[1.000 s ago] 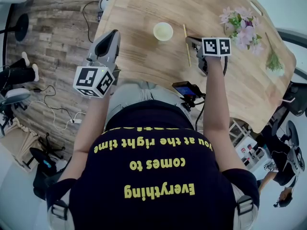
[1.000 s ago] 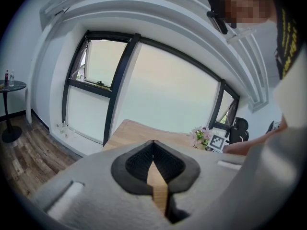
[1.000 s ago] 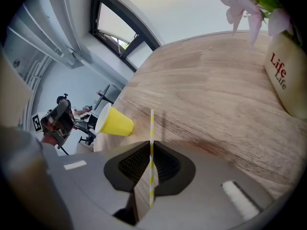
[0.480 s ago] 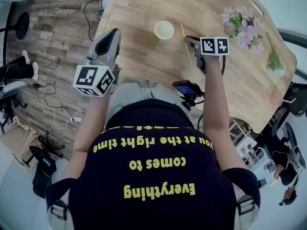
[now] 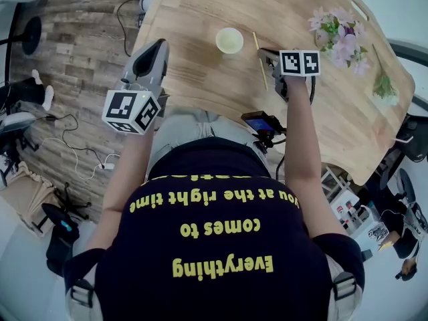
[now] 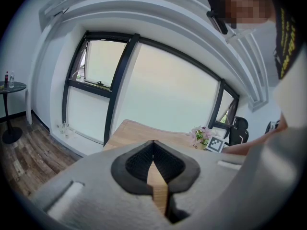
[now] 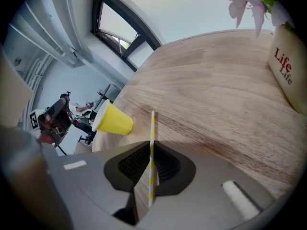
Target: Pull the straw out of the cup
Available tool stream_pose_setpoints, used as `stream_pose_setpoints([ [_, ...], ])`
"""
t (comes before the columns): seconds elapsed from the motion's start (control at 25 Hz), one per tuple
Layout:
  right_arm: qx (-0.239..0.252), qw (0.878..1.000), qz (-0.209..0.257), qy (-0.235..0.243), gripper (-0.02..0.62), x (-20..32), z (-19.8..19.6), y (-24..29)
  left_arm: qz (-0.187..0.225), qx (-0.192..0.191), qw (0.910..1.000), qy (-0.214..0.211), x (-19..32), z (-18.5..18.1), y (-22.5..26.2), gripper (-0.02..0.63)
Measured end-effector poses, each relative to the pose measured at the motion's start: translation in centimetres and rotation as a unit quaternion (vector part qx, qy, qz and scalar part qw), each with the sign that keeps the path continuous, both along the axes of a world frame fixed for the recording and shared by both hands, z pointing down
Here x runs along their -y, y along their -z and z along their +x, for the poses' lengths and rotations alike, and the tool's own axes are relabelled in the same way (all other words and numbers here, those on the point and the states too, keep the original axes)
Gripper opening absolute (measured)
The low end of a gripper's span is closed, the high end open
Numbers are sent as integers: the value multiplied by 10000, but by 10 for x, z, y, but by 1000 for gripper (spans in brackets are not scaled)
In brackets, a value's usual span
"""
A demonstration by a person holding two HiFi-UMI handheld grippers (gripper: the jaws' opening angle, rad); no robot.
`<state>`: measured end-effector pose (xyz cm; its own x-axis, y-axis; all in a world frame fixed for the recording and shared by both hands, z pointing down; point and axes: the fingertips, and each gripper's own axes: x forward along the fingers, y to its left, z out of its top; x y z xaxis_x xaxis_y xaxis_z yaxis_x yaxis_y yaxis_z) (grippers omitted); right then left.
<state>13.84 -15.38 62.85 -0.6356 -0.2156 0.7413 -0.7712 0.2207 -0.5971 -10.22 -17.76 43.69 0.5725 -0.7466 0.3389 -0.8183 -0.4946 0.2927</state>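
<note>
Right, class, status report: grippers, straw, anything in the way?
Right gripper shut on straw. Left gripper shut, empty. Straw out of cup, cup standing apart on table. Nothing in the way.

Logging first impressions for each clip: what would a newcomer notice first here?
The yellow-striped straw, pinched in the right claw over the wooden table, is already out of the yellow cup standing left of it. At the table's right side sit pink flowers, and the left claw hangs shut and empty by the table's left edge.

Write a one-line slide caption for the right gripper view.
Right tongs clamp a yellow-striped straw, already clear of the yellow cup on the wooden table.
</note>
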Motion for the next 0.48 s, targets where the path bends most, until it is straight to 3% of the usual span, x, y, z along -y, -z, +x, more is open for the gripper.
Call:
stream_pose_setpoints([
  [0.24,14,10000,19,22,66,0,-3,1,1,0,10000,10,-1,-3,1,2],
  [0.48,-4,9999,125,5,55,1,-2,4,11,0,10000,17,-3,-3,1,2],
])
